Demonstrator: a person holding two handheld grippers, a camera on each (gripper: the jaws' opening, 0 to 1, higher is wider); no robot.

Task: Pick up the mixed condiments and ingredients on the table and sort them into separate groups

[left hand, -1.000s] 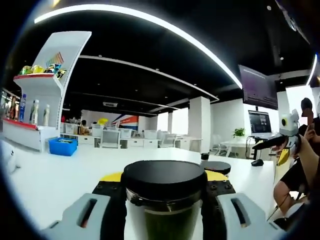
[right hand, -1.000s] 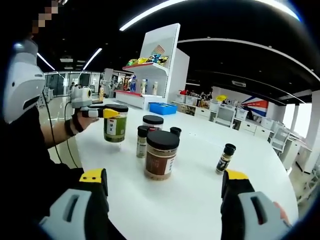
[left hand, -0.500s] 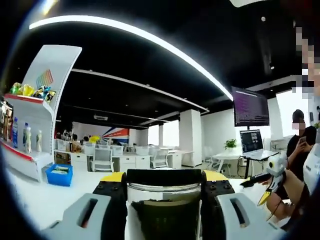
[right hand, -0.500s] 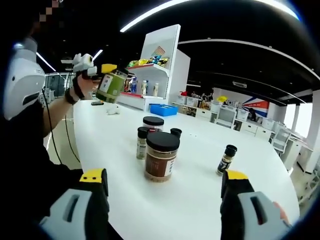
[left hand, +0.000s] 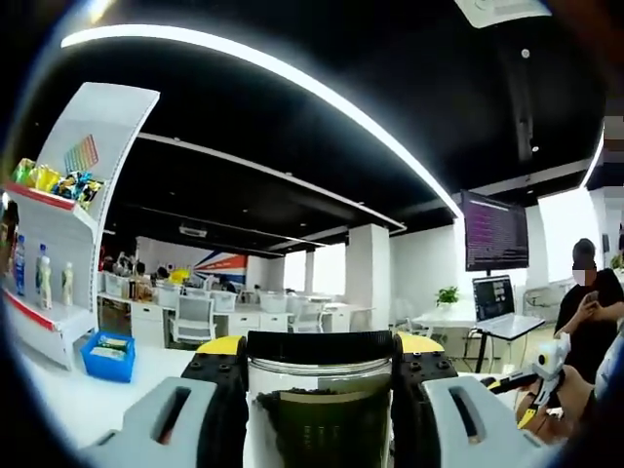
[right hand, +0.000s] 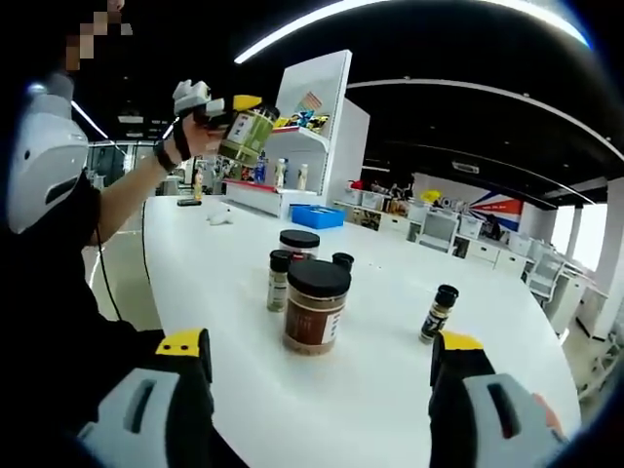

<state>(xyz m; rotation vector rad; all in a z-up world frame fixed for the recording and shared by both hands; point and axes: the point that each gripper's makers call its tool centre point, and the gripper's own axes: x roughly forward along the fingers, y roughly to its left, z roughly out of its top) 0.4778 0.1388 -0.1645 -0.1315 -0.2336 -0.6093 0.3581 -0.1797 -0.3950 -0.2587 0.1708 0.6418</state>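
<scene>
The left gripper point(right hand: 226, 107) has its fingers clamped on a jar of green condiment point(right hand: 246, 135), carried high and tilted in the upper left of the right gripper view, well above the bench point(right hand: 390, 390). It looks lifted clear so it can travel over the standing jars to its own group. In the left gripper view the same jar point(left hand: 320, 409) sits at bottom centre, black lid toward the camera, a finger pressed to each side.

The right gripper point(right hand: 322, 390) hangs low at the bottom of its view, fingers wide apart and holding nothing, seemingly waiting for its turn.

Five containers stand on the bench. At centre is a tight cluster of four: one large brown-filled jar with a black lid point(right hand: 314, 304), one slim shaker point(right hand: 279, 280) just left of it, one white-bodied jar point(right hand: 298, 244) behind, and one small dark-capped item point(right hand: 342, 259) I can't identify. One slim spice bottle point(right hand: 440, 312) stands well apart at right centre.
</scene>
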